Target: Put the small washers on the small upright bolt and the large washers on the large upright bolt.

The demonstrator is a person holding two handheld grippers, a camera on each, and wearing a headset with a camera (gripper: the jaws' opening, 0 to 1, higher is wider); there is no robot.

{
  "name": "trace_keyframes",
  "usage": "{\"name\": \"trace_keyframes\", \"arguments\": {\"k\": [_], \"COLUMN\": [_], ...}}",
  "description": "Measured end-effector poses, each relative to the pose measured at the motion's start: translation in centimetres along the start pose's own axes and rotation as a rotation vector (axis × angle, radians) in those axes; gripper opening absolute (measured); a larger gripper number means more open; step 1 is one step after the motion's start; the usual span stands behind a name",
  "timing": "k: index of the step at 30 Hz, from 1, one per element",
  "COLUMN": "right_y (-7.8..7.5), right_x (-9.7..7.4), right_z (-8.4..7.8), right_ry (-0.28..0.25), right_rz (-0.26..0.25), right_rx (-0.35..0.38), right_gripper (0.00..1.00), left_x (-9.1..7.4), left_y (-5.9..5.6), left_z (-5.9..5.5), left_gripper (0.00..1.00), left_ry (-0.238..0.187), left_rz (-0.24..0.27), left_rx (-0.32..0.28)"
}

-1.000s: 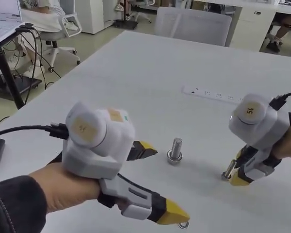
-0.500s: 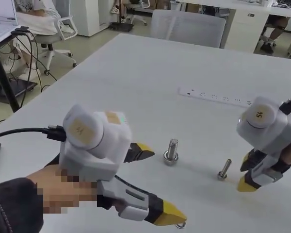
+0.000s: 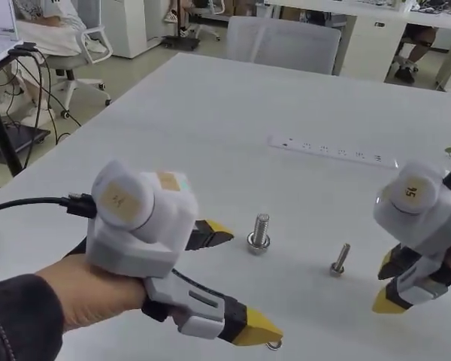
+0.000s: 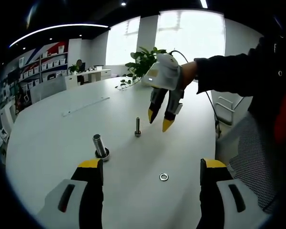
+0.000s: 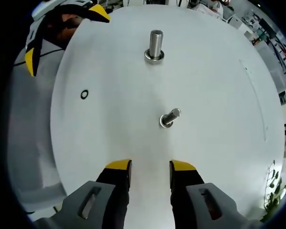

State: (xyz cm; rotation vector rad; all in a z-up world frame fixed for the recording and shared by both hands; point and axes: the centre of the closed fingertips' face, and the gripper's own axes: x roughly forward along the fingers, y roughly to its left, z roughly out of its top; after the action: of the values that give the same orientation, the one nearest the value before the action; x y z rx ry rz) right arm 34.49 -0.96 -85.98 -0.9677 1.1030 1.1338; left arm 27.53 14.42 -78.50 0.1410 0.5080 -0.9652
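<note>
Large bolt (image 3: 259,232) left, small bolt (image 3: 339,259) right; both upright, heads down, shafts vert. Left gripper (image 4: 151,164) jaws spread wide, holding nothing; right gripper (image 5: 150,165) narrow gap, holding nothing.

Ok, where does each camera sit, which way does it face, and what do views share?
Head view: on the headset, facing forward and down over the white table; shows the left hand, left gripper and right gripper.
Left gripper view: on the left gripper, looking along its open jaws at the right gripper and a dark sleeve.
Right gripper view: on the right gripper, tilted down over its own jaws.
Shared: all three show the large bolt, small bolt and a loose washer.
</note>
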Motion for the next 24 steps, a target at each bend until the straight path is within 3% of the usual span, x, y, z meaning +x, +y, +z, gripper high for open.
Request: {"name": "trace_keyframes", "arguments": {"k": [18, 24], "right_y": [3.0, 4.5], "right_x": [0.1, 0.0], "right_z": [1.7, 3.4], "right_ry": [-0.029, -0.044], "right_rz": [0.035, 0.047], "right_rx": [-0.025, -0.069], "right_gripper": [0.34, 0.34], "left_x": [-0.2, -0.3], "left_y": [0.1, 0.0], "left_z": [0.0, 0.0], "left_gripper": [0.83, 0.83], "left_ry": [-0.003, -0.005], "left_rz": [0.0, 0.0], "left_rx": [0.004, 0.007]}}
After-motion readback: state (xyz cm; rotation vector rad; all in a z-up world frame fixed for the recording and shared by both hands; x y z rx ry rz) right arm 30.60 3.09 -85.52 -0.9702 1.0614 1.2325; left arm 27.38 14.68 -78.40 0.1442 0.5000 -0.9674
